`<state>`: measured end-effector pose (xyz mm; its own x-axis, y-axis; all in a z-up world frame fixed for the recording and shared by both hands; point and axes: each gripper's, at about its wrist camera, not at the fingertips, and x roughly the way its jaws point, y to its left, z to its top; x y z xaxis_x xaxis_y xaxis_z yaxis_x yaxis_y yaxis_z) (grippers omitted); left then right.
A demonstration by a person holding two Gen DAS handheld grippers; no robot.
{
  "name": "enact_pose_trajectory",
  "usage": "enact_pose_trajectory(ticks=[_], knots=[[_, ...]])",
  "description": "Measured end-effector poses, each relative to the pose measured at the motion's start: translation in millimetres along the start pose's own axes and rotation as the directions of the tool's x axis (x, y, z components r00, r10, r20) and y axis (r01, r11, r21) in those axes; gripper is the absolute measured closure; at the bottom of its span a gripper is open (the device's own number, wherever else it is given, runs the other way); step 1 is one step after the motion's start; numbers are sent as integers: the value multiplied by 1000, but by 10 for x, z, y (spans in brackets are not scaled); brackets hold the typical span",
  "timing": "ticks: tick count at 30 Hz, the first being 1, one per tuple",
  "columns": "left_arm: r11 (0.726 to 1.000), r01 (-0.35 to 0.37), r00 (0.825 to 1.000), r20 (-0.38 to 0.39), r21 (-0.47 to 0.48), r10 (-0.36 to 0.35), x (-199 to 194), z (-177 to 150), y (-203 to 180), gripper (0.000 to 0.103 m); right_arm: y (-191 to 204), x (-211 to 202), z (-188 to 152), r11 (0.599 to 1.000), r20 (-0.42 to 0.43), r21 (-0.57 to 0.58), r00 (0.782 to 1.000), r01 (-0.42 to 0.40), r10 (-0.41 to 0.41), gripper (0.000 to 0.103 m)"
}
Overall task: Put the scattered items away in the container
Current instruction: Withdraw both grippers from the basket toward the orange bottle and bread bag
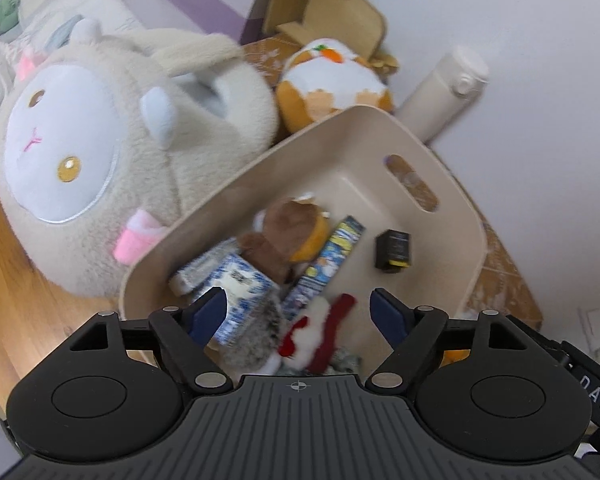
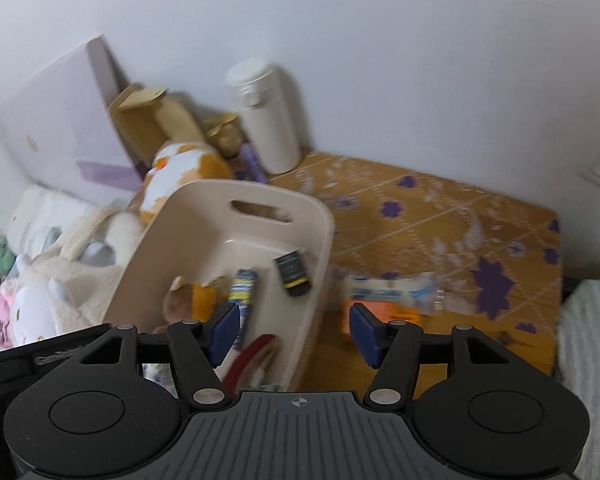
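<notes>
A beige bin (image 1: pixel 420 132) with handle slots stands on the wooden table. In it lie a brown plush (image 1: pixel 288 236), a blue-and-white box (image 1: pixel 240 284), a long blue printed pack (image 1: pixel 328 264), a small black box (image 1: pixel 394 250), a grey furry item (image 1: pixel 256 328) and a red-and-white plush piece (image 1: pixel 320 328). My left gripper (image 1: pixel 298 312) hangs open above these, its pads pressing on nothing. My right gripper (image 2: pixel 294 330) is open over the bin's (image 2: pixel 260 196) right wall. Beside the bin on the table lie an orange item (image 2: pixel 404 312) and a clear blue-and-white packet (image 2: pixel 392 288).
A big cream sheep plush (image 1: pixel 100 160) presses against the bin's left side. Behind the bin are an orange-and-white plush (image 1: pixel 332 76), a cardboard box (image 1: pixel 320 4) and a white bottle (image 2: pixel 268 120) by the wall. A patterned mat (image 2: pixel 440 220) covers the table to the right; striped fabric (image 2: pixel 592 360) borders it.
</notes>
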<state>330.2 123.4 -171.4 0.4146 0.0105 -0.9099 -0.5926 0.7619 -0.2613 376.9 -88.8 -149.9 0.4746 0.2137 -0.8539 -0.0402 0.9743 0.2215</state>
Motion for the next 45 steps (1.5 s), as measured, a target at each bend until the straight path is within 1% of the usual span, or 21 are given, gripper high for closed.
enact_pose_trajectory(ticks=[6,8,10,12,13,16,18,20,21,24,26,28,30,32,34,35,36,37,38,42,45], knots=[[996,63,998,-31,62,-61,-41,-202,-274,22,-427,-92,-63,997,3,64,999,44,-45,38],[991,80,996,-35,103,-77,-39,-274,-391,22,-579,-101,-103,995,-2,89,999,52,-52,38],[983,80,997,-33,164,-76,-23,-339,-518,22,-704,-99,-142,992,-10,108,998,57,-57,37],[965,64,998,-23,254,-60,-1,-387,-665,22,-798,-87,-186,991,-17,121,998,58,-57,37],[952,50,999,-15,303,-48,8,-403,-737,22,-857,-71,-211,990,-22,128,998,60,-57,37],[899,8,1000,12,438,-14,40,-433,-928,22,-978,-14,-266,988,-38,148,998,53,-48,36],[859,-10,1000,24,511,-2,84,-434,-1042,22,-1032,49,-300,987,-52,155,998,40,-33,35],[813,-18,1000,24,582,5,149,-411,-1140,22,-1050,124,-328,988,-62,151,998,34,-25,33],[785,-17,1000,19,619,6,191,-392,-1187,22,-1051,165,-335,988,-66,148,998,32,-22,33],[691,-6,1000,12,723,-4,315,-315,-1323,22,-1049,333,-342,987,-78,160,997,23,-11,33],[614,-4,999,25,789,-26,376,-259,-1402,22,-1046,450,-336,985,-83,171,996,21,-7,33],[534,-21,997,57,845,-50,422,-213,-1476,22,-1029,569,-328,986,-87,165,996,30,-16,33],[438,-44,992,90,898,-86,466,-185,-1555,22,-998,676,-315,988,-90,152,996,35,-22,33],[324,-50,988,93,945,-121,532,-174,-1630,22,-970,784,-300,990,-94,140,995,36,-23,32],[239,-44,987,79,970,-139,620,-162,-1693,22,-940,887,-282,991,-98,131,995,33,-20,32],[208,-35,988,66,977,-143,674,-146,-1719,22,-929,923,-275,991,-98,128,995,32,-19,32],[189,-24,988,52,982,-143,724,-128,-1744,22,-911,966,-266,992,-99,124,995,29,-17,32],[177,-10,989,36,984,-142,777,-104,-1772,22,-897,1004,-259,992,-99,121,995,27,-15,31],[170,5,990,19,986,-141,831,-74,-1795,22,-873,1045,-251,993,-102,114,995,24,-13,31],[166,55,990,-32,985,-139,994,34,-1878,22,-806,1155,-244,996,-110,90,994,18,-9,29],[146,90,987,-68,985,-148,1062,77,-1936,22,-770,1214,-235,996,-103,82,995,26,-18,25]])
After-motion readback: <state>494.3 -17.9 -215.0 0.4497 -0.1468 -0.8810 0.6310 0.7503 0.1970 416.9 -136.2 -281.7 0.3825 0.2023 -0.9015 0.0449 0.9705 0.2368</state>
